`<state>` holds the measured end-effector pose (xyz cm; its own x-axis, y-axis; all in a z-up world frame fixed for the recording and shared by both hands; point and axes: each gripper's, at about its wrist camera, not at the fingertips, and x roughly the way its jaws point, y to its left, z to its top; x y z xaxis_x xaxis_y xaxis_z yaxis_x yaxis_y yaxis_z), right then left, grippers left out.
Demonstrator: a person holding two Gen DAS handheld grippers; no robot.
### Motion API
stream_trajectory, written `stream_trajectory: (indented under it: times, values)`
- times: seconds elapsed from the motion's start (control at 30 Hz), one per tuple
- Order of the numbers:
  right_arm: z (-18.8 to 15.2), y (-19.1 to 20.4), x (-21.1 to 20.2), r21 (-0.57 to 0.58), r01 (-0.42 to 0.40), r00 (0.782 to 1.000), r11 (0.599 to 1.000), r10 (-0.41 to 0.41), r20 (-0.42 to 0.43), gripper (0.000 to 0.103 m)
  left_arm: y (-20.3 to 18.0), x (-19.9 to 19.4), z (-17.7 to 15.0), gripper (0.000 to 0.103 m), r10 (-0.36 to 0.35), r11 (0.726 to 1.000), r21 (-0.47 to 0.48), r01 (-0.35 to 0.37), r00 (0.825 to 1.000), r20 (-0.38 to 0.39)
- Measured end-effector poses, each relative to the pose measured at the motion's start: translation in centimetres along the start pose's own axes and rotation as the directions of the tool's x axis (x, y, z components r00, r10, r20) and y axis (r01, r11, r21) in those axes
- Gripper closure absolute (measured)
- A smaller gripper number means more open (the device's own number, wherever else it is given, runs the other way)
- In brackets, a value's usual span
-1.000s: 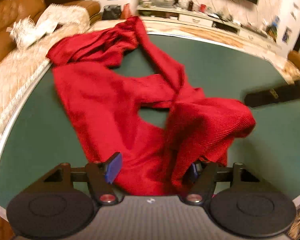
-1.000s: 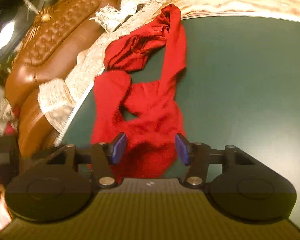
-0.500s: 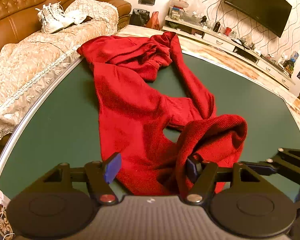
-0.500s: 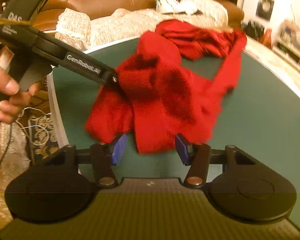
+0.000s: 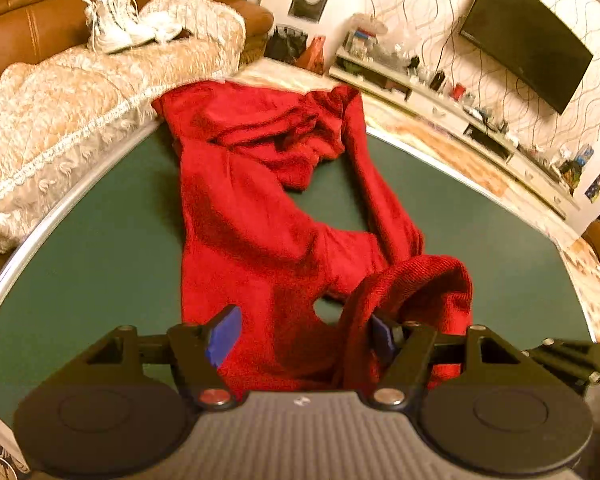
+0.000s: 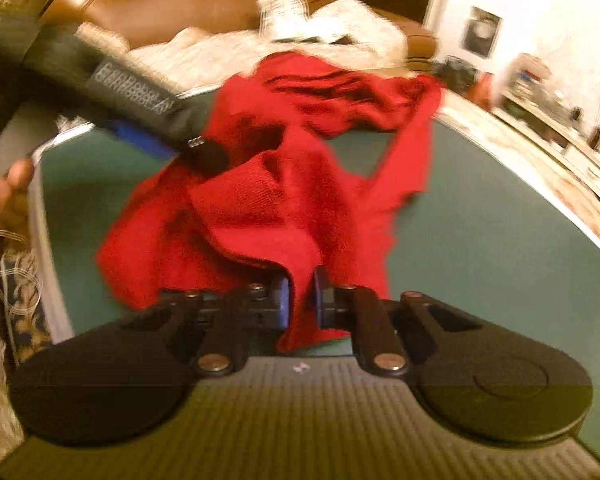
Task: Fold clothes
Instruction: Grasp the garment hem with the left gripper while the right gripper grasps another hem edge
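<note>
A red knitted garment [image 5: 252, 240] lies crumpled on the green table [image 5: 100, 248], one long part trailing toward the far edge. My left gripper [image 5: 302, 336] stands open over the garment's near end, and a hump of fabric hangs over its right finger [image 5: 382, 338]. In the right wrist view that same left gripper [image 6: 204, 156] comes in from the upper left, its tip against the cloth. My right gripper [image 6: 300, 300] is shut on a fold of the red garment [image 6: 300, 208] at its near edge. Part of the right gripper's body [image 5: 568, 360] shows at the lower right of the left wrist view.
A brown leather sofa with a cream lace cover [image 5: 60, 120] runs along the table's left edge, white shoes [image 5: 112, 28] on it. A low cabinet [image 5: 440, 96] with clutter and a wall TV [image 5: 524, 40] stand beyond the far edge. A hand [image 6: 4, 184] holds the left tool.
My right gripper went from open to shut, pinching the garment's near fold. The left gripper stays open, with the cloth still draped over its right finger.
</note>
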<state>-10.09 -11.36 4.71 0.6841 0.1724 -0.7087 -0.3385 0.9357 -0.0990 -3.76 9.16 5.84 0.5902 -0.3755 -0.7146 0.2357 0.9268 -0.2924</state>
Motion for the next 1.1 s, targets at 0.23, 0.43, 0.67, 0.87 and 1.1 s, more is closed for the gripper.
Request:
stream_trajectory:
  times: [0.23,0.43,0.67,0.87,1.1]
  values:
    - [1.4,-6.2,-6.8,0.239,-0.165,0.986,0.957,0.165,0.024,0.091,-5.8,-3.5,-3.4,0.013,-0.164,0.945,0.288,0.155,0.986,0.007]
    - [2.5,-8.7,-10.4,0.339,-0.288,0.956,0.895,0.289,0.049,0.092,-10.1,-5.0,-4.9,0.013,-0.236,0.914,0.342,0.217,0.972,0.016]
    - [2.9,-9.6,-10.5,0.416,-0.421,0.898,0.806,0.436,0.062,0.092,-13.5,-5.5,-6.3,0.013,-0.230,0.902,0.377,0.209,0.973,0.011]
    - [2.2,-9.5,-10.8,0.435,-0.430,0.890,0.791,0.452,0.057,0.092,-12.7,-5.0,-6.6,0.065,-0.208,0.920,0.342,0.191,0.978,0.012]
    - [0.8,-10.5,-9.7,0.405,-0.350,0.928,0.845,0.373,0.024,0.092,-9.2,-4.6,-8.0,0.092,-0.128,0.936,0.325,0.132,0.991,-0.034]
